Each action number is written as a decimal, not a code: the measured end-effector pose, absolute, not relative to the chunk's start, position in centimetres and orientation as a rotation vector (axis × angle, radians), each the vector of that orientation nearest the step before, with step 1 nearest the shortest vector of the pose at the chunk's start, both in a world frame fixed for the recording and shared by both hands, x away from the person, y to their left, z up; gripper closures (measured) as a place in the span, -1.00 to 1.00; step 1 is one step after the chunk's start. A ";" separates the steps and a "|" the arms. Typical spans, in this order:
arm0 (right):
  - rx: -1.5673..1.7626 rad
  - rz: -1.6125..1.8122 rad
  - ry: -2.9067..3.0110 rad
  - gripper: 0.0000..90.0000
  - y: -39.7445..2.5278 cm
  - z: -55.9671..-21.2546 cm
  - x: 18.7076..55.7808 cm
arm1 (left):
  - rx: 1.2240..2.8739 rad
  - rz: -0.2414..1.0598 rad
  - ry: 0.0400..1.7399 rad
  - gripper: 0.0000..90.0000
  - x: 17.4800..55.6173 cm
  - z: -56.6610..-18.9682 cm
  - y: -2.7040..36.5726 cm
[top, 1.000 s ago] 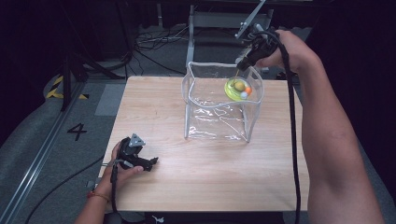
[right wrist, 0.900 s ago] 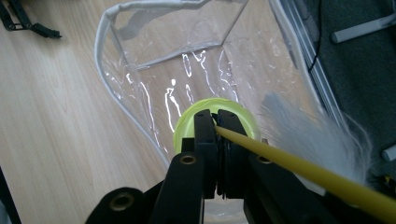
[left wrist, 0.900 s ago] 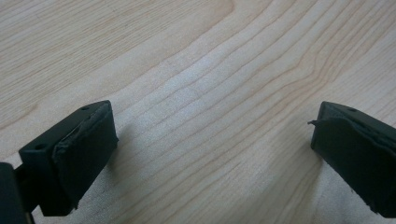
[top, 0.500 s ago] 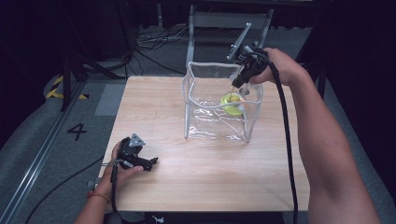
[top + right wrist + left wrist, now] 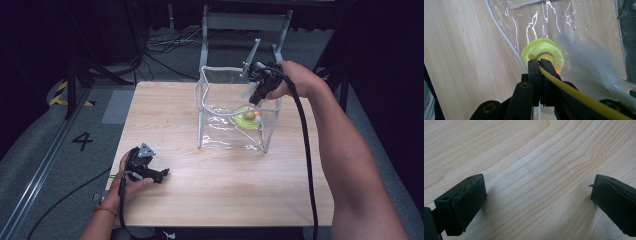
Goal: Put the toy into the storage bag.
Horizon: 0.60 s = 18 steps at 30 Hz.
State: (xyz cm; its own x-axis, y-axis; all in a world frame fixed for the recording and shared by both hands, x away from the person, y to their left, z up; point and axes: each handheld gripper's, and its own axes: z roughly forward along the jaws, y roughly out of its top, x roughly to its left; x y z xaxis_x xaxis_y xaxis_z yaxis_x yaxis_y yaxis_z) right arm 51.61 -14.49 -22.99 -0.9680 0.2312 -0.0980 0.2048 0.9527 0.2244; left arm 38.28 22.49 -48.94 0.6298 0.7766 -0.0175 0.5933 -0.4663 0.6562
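Right claw [image 5: 256, 95] lower over clear bin [image 5: 210, 107] — wood table [image 5: 165, 120], dark room.

A lab or studio: black-curtained surround, floor cables [image 5: 165, 42], a taped floor number [image 5: 82, 140], wooden table [image 5: 210, 185].

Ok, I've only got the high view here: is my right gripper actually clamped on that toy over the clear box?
Observer: Yes. In the right gripper view, the right gripper has its jaws shut on a thin yellow stick.
Operator: What's past the jaw tips?
Observer: A lime-green disc, with the crinkled plastic of the clear box beyond it.
Operator: And that pale blur by my hand?
Observer: A grey-white feather, right beside the stick.
Operator: The left one?
Observer: The left gripper is open, its jaws wide apart over the bare wood of the table.
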 end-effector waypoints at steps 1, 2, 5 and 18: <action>0.324 0.330 2.990 0.95 -14.6 -23.2 51.6 | 2.219 0.377 1.066 -0.99 38.3 -48.9 22.5; 0.326 0.313 2.993 0.95 -14.7 -23.4 51.5 | 2.221 0.377 1.065 -0.99 38.3 -48.9 22.5; 0.328 0.286 3.005 0.95 -14.9 -23.9 51.6 | 2.221 0.377 1.066 -0.99 38.3 -48.9 22.5; 0.337 0.309 3.011 0.95 -16.0 -24.4 51.8 | 2.221 0.377 1.066 -0.99 38.3 -48.9 22.5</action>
